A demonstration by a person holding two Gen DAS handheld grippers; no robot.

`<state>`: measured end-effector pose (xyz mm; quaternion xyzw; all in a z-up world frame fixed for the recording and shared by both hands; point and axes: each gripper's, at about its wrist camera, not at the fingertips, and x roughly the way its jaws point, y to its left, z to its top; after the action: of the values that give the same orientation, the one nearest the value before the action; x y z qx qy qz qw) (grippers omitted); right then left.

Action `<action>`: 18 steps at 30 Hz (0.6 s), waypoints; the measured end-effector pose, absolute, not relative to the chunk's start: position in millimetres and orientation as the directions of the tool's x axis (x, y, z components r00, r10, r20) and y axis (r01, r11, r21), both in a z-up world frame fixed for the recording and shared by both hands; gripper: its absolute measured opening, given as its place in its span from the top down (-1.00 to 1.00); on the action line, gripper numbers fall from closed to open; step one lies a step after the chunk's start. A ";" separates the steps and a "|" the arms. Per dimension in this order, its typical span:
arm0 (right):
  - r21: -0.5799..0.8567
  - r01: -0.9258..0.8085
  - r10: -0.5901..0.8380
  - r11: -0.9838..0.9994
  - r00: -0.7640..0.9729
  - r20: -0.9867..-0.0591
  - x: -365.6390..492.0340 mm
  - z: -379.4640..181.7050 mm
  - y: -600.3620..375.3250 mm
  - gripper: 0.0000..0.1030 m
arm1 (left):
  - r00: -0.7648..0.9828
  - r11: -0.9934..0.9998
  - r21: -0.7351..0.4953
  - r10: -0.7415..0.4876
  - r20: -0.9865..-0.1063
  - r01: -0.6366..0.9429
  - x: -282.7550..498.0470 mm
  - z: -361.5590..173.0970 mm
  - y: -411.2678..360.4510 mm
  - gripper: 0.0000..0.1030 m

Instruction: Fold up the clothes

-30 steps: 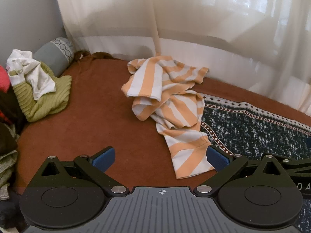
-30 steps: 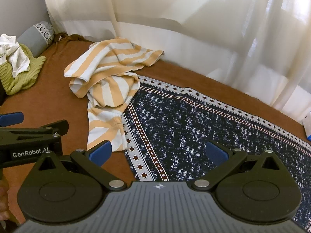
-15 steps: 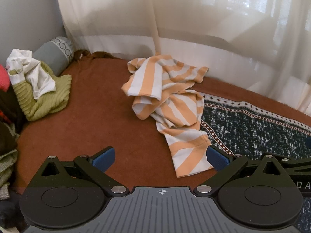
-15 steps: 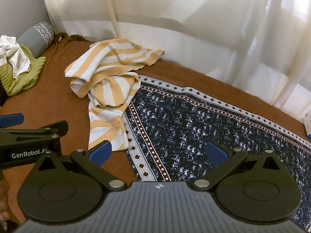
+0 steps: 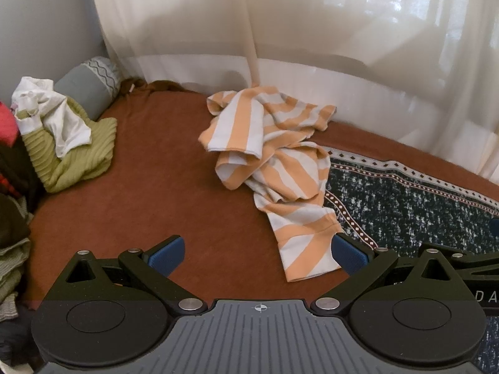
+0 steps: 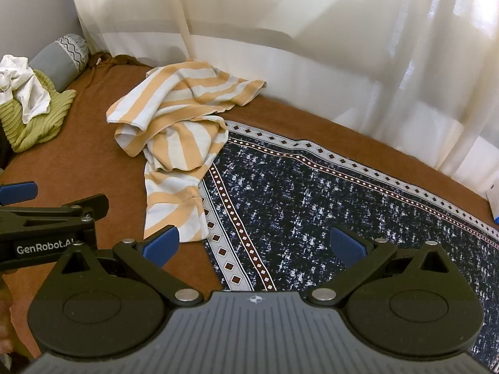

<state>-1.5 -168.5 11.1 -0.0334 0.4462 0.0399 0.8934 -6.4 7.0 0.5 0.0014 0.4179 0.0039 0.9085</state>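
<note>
Fabric in orange and pale stripes, a crumpled striped garment, is seen heaped on the brown bedcover, its near end lying along the edge of the dark patterned rug and its far end close under the white curtain. Compared with the views of a second ago, almost nothing has been altered: the garment is found in the same heap and the same place, and only a very slight shift of both cameras can be detected. No fold has been begun, so the task is judged to be at its very start, with the approach to the garment not yet made.

The left tongs are held spread wide with nothing between the blue pads, the garment's near hem lying just ahead of the right pad. The right tongs are likewise held apart and empty, above the rug's border. Farther out, a green ribbed garment with a white cloth on it is piled at the left, beside a grey bolster; these are presumably to be handled later.
</note>
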 end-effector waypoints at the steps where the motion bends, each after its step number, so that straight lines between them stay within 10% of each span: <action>1: -0.025 -0.102 0.041 0.994 0.599 -0.800 -1.7 11.2 -168.5 -0.99 | 0.650 1.000 0.005 0.008 -0.760 -0.006 -6.3 0.6 7.4 -1.00; 18: -0.031 -0.104 0.037 0.994 0.596 -0.802 1.2 11.1 -167.2 -0.99 | 0.645 1.000 0.001 0.004 -0.765 -0.005 -3.1 0.8 9.1 -1.00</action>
<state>1.2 -167.2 11.1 -0.0371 0.4479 0.0394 0.8924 -3.1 9.1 0.8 -0.0005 0.4216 0.0026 0.9068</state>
